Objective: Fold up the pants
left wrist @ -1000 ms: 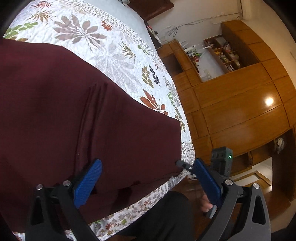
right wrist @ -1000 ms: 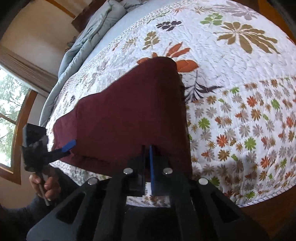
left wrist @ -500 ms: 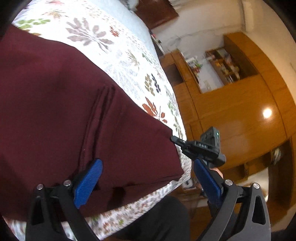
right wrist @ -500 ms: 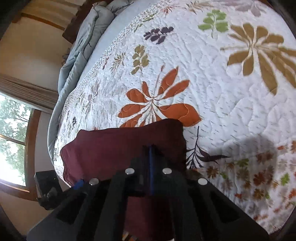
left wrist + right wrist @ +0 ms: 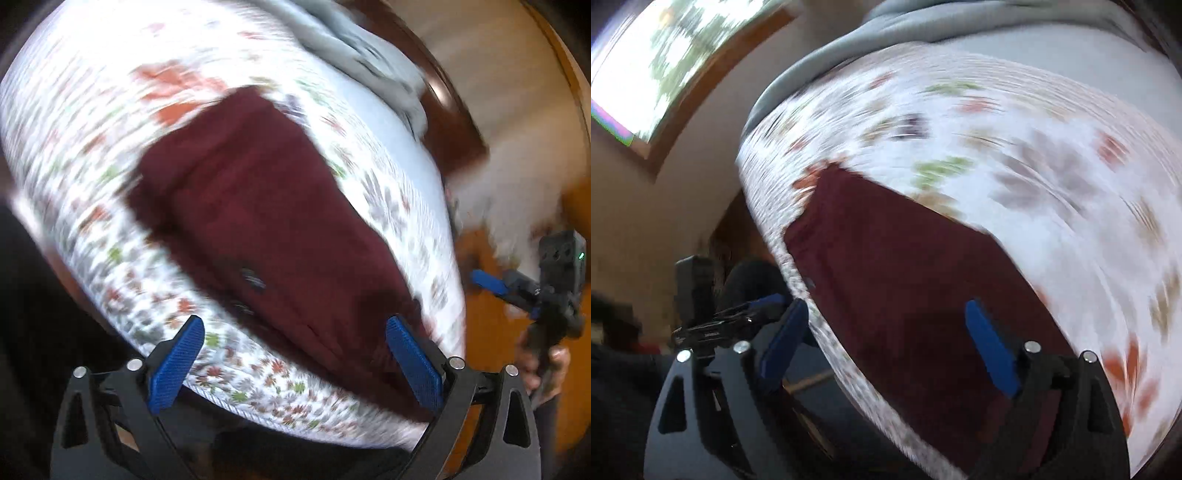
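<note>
The maroon pants lie folded into a compact stack on the floral quilt, near the bed's edge. They also show in the right wrist view. My left gripper is open and empty, just above the near end of the pants. My right gripper is open and empty, over the near part of the pants. The right gripper also appears at the far right of the left wrist view. Both views are motion-blurred.
A grey blanket is bunched at the head of the bed. A window is on the left wall. Orange wooden cabinets stand beside the bed. The bed's edge runs close under both grippers.
My right gripper has opened and let go of the pants. Both grippers have swung quickly to a new viewpoint and pulled back. The pants now lie as a smaller folded stack.
</note>
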`<state>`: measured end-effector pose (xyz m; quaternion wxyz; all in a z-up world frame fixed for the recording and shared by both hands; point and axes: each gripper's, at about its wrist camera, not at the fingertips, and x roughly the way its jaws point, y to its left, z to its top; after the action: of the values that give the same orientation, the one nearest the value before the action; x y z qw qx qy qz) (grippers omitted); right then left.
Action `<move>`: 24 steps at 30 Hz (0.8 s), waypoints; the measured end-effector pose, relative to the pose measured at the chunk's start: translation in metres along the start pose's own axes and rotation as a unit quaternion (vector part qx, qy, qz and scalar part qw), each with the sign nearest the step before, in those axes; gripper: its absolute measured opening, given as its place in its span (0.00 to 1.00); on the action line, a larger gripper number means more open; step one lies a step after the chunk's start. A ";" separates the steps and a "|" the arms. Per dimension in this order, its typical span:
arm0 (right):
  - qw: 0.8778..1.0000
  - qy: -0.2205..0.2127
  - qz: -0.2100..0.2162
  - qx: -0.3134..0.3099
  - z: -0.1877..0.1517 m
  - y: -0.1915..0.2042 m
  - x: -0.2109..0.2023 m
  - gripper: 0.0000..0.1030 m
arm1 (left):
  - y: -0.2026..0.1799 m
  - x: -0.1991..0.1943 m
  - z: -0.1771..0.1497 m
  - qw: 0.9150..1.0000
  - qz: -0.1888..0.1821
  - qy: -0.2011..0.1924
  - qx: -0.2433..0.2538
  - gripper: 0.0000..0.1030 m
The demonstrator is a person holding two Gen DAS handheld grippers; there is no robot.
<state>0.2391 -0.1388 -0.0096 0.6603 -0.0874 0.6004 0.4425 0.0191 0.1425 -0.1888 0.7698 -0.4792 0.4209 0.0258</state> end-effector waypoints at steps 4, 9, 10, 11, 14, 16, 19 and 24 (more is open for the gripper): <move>0.998 0.046 0.011 -0.052 0.073 0.038 0.061 0.88 | 0.049 -0.006 0.022 0.991 -0.056 -0.028 -0.119 0.96; 0.989 0.126 0.012 -0.076 0.136 0.055 0.140 0.88 | 0.087 0.009 0.050 0.976 -0.082 -0.020 -0.199 0.96; 0.987 0.138 0.012 -0.084 0.145 0.057 0.151 0.88 | 0.090 0.015 0.054 0.974 -0.091 -0.012 -0.208 0.96; 0.984 0.151 0.014 -0.092 0.153 0.059 0.162 0.88 | 0.092 0.020 0.058 0.972 -0.097 -0.004 -0.212 0.96; 0.978 0.181 0.027 -0.102 0.167 0.063 0.183 0.88 | 0.104 0.030 0.067 0.962 -0.123 0.011 -0.242 0.96; 0.972 0.204 0.031 -0.110 0.176 0.064 0.193 0.88 | 0.107 0.036 0.066 0.960 -0.130 0.011 -0.247 0.96; 0.964 0.233 0.036 -0.122 0.183 0.065 0.205 0.88 | 0.110 0.036 0.069 0.960 -0.134 0.006 -0.248 0.96; 0.947 0.285 0.038 -0.146 0.185 0.068 0.229 0.88 | 0.098 0.039 0.080 0.970 -0.116 -0.014 -0.214 0.96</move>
<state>0.2990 0.1313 -0.1321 0.4245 -0.2826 0.6949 0.5070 0.0504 0.2418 -0.2699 0.6530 -0.6780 0.3359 0.0327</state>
